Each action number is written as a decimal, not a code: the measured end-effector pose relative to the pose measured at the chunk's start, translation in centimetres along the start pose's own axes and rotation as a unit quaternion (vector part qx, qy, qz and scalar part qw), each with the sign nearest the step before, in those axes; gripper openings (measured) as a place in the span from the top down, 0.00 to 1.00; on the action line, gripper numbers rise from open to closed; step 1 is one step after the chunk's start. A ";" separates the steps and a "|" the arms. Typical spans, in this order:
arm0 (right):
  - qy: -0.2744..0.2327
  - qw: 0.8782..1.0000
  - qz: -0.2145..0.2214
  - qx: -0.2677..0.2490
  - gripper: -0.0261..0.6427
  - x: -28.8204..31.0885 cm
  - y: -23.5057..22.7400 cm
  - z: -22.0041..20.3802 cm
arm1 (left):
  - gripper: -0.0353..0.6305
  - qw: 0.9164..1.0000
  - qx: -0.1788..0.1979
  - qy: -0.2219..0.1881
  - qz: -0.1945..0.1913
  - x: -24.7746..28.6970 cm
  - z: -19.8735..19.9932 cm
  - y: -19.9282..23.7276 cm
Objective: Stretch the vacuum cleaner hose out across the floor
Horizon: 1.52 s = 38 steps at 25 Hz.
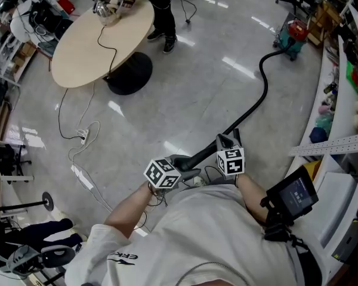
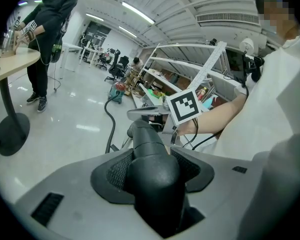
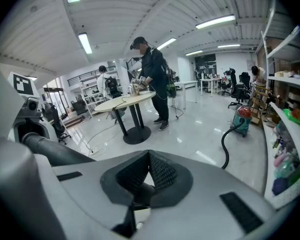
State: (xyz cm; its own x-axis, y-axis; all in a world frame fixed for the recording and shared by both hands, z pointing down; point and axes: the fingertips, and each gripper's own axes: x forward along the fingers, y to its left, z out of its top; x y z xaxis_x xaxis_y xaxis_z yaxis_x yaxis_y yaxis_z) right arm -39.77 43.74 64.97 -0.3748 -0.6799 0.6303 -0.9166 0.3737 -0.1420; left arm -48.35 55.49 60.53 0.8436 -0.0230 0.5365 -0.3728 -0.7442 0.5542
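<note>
A black vacuum hose (image 1: 262,94) runs across the shiny floor from the red and teal vacuum cleaner (image 1: 293,33) at the far right down to my hands. My left gripper (image 1: 182,167) is shut on the hose's thick black end piece (image 2: 147,149), both pads pressing its sides. My right gripper (image 1: 228,142) sits just right of the hose, its pads closed together with nothing seen between them. In the right gripper view the jaws (image 3: 149,159) meet at the tip, the hose's near part (image 3: 50,151) passes at the left, and the vacuum cleaner (image 3: 241,118) stands far ahead.
A round table (image 1: 83,52) on a black foot stands at the upper left, with a person (image 1: 161,5) working at it. White and black cables with a power strip (image 1: 83,137) trail over the floor at the left. Shelving (image 1: 346,100) lines the right side.
</note>
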 end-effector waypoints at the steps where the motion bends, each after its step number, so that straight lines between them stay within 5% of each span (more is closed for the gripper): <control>1: 0.003 1.000 0.006 -0.006 0.96 -0.1 0.6 -0.3 | 0.63 1.000 0.001 0.003 0.000 -0.2 -0.5 -0.4; 12: 0.021 0.999 0.046 -0.020 0.96 -3.9 1.8 -3.5 | 0.63 0.998 0.030 0.044 -0.024 1.6 -3.4 -6.8; 31: 0.028 0.998 -0.011 0.057 0.96 -14.6 -9.3 -13.0 | 0.63 0.982 0.083 0.120 -0.119 12.7 -4.0 -17.4; 38: 0.022 0.996 -0.043 0.082 0.96 -17.1 -7.5 -15.0 | 0.63 0.970 0.110 0.150 -0.160 10.8 -6.6 -19.0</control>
State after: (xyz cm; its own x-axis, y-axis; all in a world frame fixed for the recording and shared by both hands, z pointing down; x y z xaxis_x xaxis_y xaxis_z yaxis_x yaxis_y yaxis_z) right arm -24.42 62.01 66.75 -0.2912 -0.6759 0.6771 -0.9567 0.2056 -0.2062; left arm -34.72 73.78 59.98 0.7399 0.4023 0.5391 0.0084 -0.8069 0.5907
